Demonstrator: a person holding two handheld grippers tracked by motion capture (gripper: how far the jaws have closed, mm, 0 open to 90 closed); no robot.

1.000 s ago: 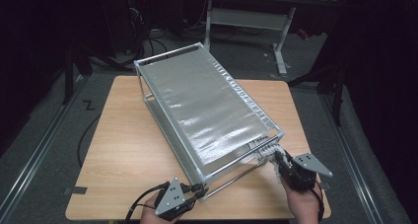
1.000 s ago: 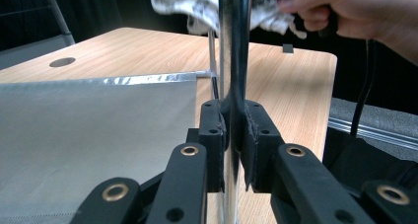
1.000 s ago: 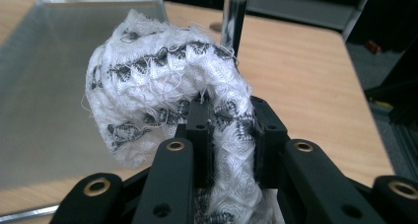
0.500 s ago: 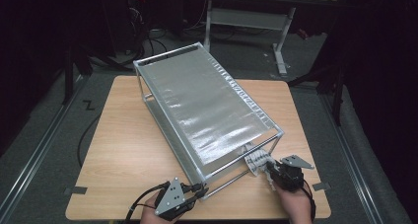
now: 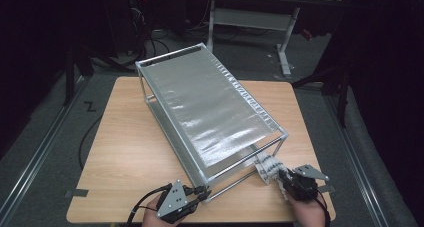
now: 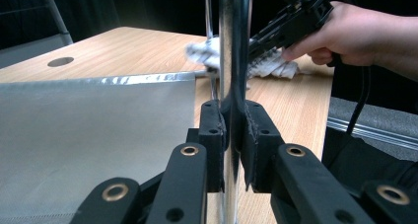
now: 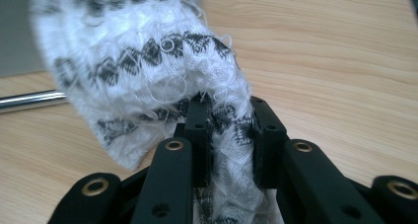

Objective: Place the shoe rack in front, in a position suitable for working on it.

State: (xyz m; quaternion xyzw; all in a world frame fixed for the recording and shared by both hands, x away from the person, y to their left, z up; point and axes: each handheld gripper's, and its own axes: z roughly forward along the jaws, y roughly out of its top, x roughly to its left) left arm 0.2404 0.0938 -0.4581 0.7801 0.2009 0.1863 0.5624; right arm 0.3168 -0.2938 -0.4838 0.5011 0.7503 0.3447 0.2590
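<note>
Rack: shiny metal tube frame, grey ribbed sheet shelves, angled across wood-grain table. Left gripper clamped on polished round tube at rack's near corner, pads tight both sides. Right gripper clamped on cloth: white fuzzy knit, black zigzag bands, frayed threads; jaws just closed slightly on it. Cloth lies on table by rack's near right leg, near right edge. Bare tabletop left of rack; narrow strip at near edge.
</note>
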